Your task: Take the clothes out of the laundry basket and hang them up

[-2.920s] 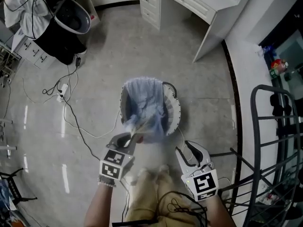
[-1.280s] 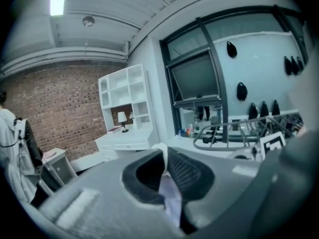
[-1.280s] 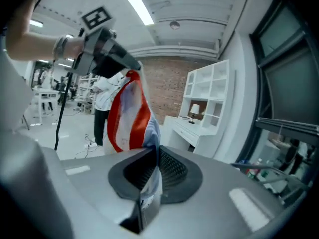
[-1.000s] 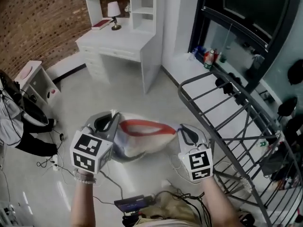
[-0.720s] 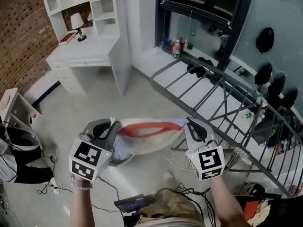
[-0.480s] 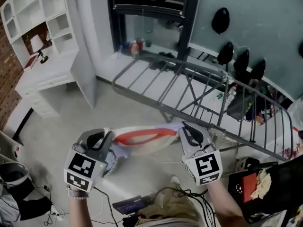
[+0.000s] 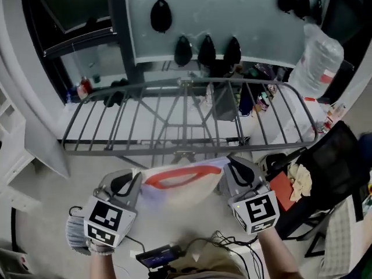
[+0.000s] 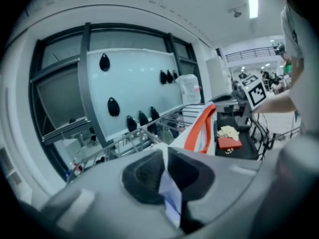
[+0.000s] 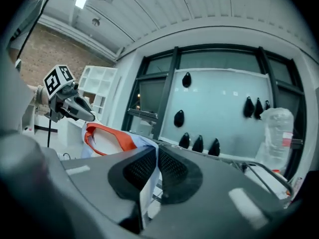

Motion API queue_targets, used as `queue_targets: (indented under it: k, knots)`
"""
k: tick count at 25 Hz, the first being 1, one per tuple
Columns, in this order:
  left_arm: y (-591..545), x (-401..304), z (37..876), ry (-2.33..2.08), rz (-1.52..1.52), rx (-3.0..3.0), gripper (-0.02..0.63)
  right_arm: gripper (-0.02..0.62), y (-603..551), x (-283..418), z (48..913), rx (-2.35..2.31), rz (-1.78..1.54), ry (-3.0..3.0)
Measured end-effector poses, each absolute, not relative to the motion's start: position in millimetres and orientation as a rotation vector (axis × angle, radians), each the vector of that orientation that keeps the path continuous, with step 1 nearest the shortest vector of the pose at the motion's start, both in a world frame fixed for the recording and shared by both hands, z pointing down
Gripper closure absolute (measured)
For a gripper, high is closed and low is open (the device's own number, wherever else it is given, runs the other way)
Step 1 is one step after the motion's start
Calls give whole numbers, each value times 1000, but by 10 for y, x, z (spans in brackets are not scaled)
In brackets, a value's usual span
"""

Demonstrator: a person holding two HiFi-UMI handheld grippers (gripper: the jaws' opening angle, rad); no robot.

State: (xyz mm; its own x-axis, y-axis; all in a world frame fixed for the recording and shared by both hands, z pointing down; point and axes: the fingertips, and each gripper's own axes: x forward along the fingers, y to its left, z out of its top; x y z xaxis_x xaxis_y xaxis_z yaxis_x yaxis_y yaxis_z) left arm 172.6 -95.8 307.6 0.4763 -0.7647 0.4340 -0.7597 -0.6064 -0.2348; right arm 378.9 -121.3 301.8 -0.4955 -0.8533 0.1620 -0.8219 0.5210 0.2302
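A pale garment [image 7: 180,192] with an orange-red neckline band hangs stretched between my two grippers. My left gripper [image 7: 135,185] is shut on its left edge, and the cloth [image 8: 172,195] shows pinched between the dark pads. My right gripper [image 7: 228,168] is shut on the right edge, with cloth [image 9: 148,183] clamped between its pads. The grey drying rack [image 7: 174,115] stands just beyond the garment, its rails running side to side. The orange band [image 8: 199,128] shows in the left gripper view and also in the right gripper view [image 9: 107,138]. The laundry basket is out of sight.
A black chair [image 7: 325,167] with a red box and crumpled cloth stands at the right. A frosted window panel [image 7: 221,16] with dark hooks rises behind the rack. A large clear bottle [image 7: 317,57] sits at the far right. Cables and a small device [image 7: 157,256] hang by my waist.
The view has swung from the basket and white desk round to the drying rack. Both grippers carried the stretched garment along and now face the rack head-on.
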Motion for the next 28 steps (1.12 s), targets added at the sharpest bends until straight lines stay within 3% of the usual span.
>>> queue_targets:
  k: [7, 13, 21, 28]
  knots:
    - [-1396, 3391, 2966, 1141, -800, -2723, 603, 578, -1272, 5481, 2827, 1596, -229, -2354]
    - [-1780, 4311, 2800, 1051, -790, -2672, 601, 578, -1455, 6416, 2587, 1653, -325, -2298]
    - [-2474, 4830, 2396, 1053, -766, -2550, 601, 578, -2034, 6938, 2279, 1698, -409, -2294]
    - [-3557, 4842, 2416, 1075, -806, -2524, 601, 578, -3137, 6932, 2342, 1652, -371, -2248]
